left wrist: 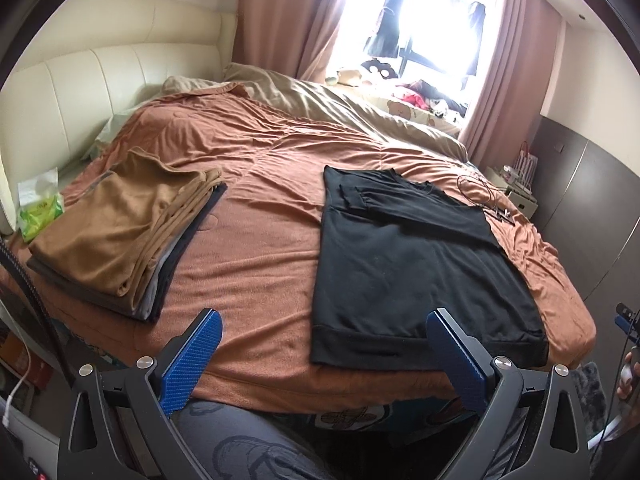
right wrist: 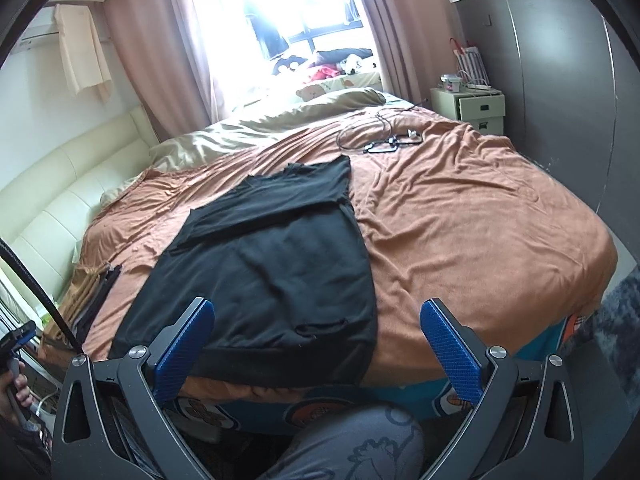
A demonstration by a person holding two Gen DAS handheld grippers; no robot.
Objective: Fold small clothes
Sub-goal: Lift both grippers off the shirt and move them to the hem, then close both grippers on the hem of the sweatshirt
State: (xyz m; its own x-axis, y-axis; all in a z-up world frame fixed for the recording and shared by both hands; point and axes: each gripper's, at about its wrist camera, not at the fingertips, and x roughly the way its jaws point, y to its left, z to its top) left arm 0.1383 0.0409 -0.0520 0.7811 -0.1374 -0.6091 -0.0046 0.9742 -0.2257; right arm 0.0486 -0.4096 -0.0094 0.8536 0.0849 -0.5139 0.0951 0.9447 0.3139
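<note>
Orange bedspread (left wrist: 272,264) fills both views. Black shirt (left wrist: 404,272), part-folded, lies flat at my 12 o'clock near the bed's front edge. Folded stack (left wrist: 120,232) at 10 o'clock shows fully only from my left wrist. Nightstand (right wrist: 476,108) at 1 o'clock, right wrist only. Left tongs (left wrist: 324,354) and right tongs (right wrist: 318,344) both spread wide, empty.

Both wrist views look slantwise down from the bed's (left wrist: 256,264) foot, sharing the black shirt (left wrist: 416,264)

Home bedroom: bed (left wrist: 260,264), curtains (left wrist: 280,12), nightstand (right wrist: 472,108).
</note>
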